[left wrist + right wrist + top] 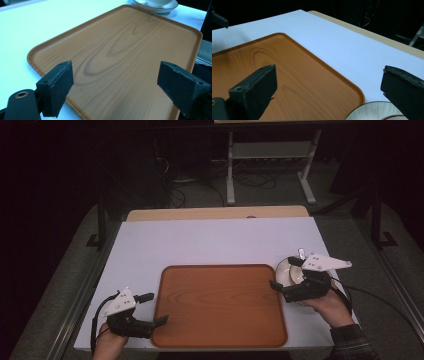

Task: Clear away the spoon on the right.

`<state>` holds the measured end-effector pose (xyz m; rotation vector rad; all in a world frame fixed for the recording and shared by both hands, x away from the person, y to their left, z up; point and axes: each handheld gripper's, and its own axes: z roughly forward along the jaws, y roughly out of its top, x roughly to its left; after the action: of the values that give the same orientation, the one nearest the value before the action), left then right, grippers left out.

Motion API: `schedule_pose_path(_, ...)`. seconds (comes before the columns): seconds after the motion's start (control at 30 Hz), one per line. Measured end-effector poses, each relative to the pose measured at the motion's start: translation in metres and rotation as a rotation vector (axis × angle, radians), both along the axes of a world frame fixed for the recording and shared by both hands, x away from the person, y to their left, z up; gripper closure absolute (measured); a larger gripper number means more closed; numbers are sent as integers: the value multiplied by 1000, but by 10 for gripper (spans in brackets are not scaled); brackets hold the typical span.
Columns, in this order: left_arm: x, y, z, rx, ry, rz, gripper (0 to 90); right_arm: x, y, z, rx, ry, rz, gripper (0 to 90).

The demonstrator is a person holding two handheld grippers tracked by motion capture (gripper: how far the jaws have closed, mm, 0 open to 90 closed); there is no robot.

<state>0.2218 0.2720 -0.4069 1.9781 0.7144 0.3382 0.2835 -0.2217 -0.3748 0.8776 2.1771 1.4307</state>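
A brown wood-grain tray point(220, 305) lies bare at the front middle of the white table top point(210, 240). Just off its right edge stands a white saucer point(286, 270) with a dark rim line, and a white cup point(160, 2) sits on it. My right gripper point(283, 273) is open, its jaws spread above the saucer's left side; the saucer point(372, 111) lies low between them, beside the tray's corner point(352, 92). My left gripper point(156, 308) is open at the tray's left edge, its jaws wide over the tray point(120, 55) and holding nothing. The saucer point(155, 7) lies far across.
A light wooden strip point(215, 213) runs along the table's far edge. Behind it on the dark floor stand a white metal frame point(270, 165) and loose cables point(250, 180). In the right gripper view, the tip of the other gripper point(219, 20) shows at top left.
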Motion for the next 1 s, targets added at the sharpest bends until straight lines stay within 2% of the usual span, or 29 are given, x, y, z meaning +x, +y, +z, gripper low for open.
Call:
schedule_pose_path(0.27,0,0,0,-1,2,0,131,11,-3,4,-5,7,-10,0)
schedule_pose_path(0.7,1,0,0,0,4,0,131,35,-4,7,-21,46,-29,0)
schedule_pose_path(0.77,1,-1,-1,3,2,-3,131,38,-6,8,-23,55,-32,62)
schedule_pose_path(0.83,1,-1,-1,4,4,-3,131,42,-9,9,-14,72,-9,133)
schedule_pose_path(1.0,1,0,-1,1,4,-1,131,52,-14,9,-10,101,-23,133)
